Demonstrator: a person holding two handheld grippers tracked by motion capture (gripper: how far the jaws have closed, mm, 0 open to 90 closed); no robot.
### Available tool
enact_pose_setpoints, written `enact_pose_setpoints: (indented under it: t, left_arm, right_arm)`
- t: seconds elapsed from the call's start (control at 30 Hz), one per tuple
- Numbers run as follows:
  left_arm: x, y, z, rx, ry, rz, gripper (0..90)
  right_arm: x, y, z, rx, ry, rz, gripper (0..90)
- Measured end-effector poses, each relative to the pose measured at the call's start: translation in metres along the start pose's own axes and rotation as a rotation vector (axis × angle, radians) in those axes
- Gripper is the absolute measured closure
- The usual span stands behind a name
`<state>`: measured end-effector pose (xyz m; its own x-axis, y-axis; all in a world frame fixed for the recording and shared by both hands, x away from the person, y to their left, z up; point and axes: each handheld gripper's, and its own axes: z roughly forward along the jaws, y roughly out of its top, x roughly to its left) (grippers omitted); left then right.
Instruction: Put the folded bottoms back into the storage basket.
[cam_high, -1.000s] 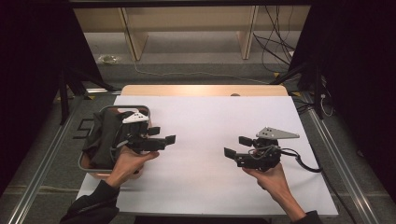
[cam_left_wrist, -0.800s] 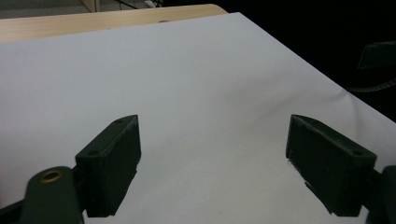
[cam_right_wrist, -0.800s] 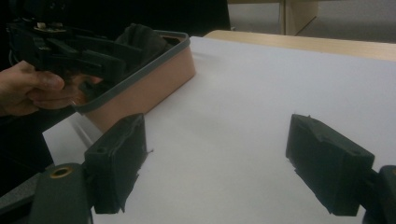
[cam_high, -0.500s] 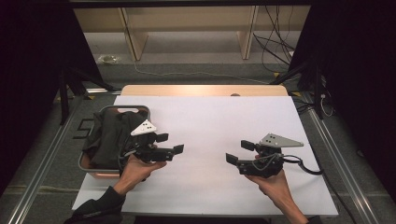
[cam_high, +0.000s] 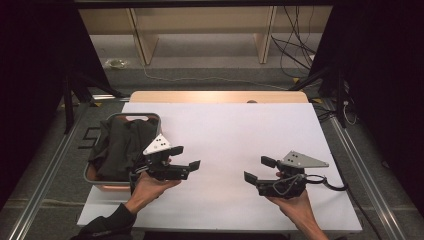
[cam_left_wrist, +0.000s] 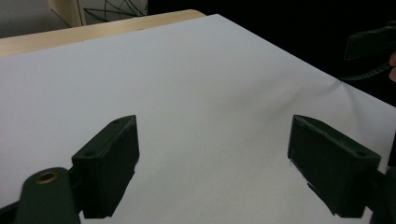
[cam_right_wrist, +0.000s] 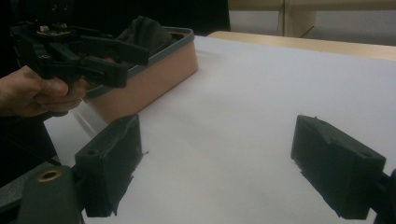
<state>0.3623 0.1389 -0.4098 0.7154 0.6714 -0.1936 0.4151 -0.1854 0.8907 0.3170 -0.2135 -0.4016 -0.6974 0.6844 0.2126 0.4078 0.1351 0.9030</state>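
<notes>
My left gripper (cam_high: 187, 156) is held in a hand just right of a tub, open, jaws pointing right over the white sheet (cam_high: 225, 135). Its own view has the two black jaws wide apart (cam_left_wrist: 215, 163) with only bare sheet between them. My right gripper (cam_high: 256, 169) is held at the front right, open, pointing left toward the other one. Nothing sits between its jaws (cam_right_wrist: 217, 168). The tub (cam_high: 131, 116), grey-rimmed with salmon sides, holds dark cloth (cam_high: 120, 142). In the right gripper view, the tub (cam_right_wrist: 154, 79), the cloth (cam_right_wrist: 147, 28) and the left gripper (cam_right_wrist: 79, 51) appear.
The white sheet covers a wooden table whose far edge (cam_high: 215, 96) is bare. Metal rails run along both sides of the table. Cables (cam_high: 295, 45) and wooden furniture legs stand on the floor beyond. The right gripper's jaw (cam_left_wrist: 371, 42) shows at the left gripper view's top right.
My left gripper has moved right, off the tub and over the white sheet. My right gripper has drifted slightly toward the person. Both stay open.
</notes>
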Motion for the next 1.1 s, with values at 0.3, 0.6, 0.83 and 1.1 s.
enact_pose_setpoints:
  t: [0.3,0.6,0.83,1.1]
  left_arm:
    - [-0.009,-0.006,-0.006,-0.025,-0.016,0.019,15.8]
    - [-0.014,-0.014,-0.006,-0.021,-0.035,0.023,15.8]
    - [-0.01,-0.012,-0.007,-0.044,-0.026,-0.003,15.8]
    - [-0.01,-0.012,-0.008,-0.049,-0.022,0.0,15.8]
  right_arm:
    - [-0.001,-0.01,-0.004,-0.012,-0.017,0.007,16.7]
    - [0.0,-0.011,-0.009,-0.04,-0.022,-0.001,15.7]
    - [-0.001,-0.01,-0.008,-0.043,-0.019,-0.006,15.6]
    - [-0.002,-0.009,-0.006,-0.041,-0.023,-0.006,15.7]
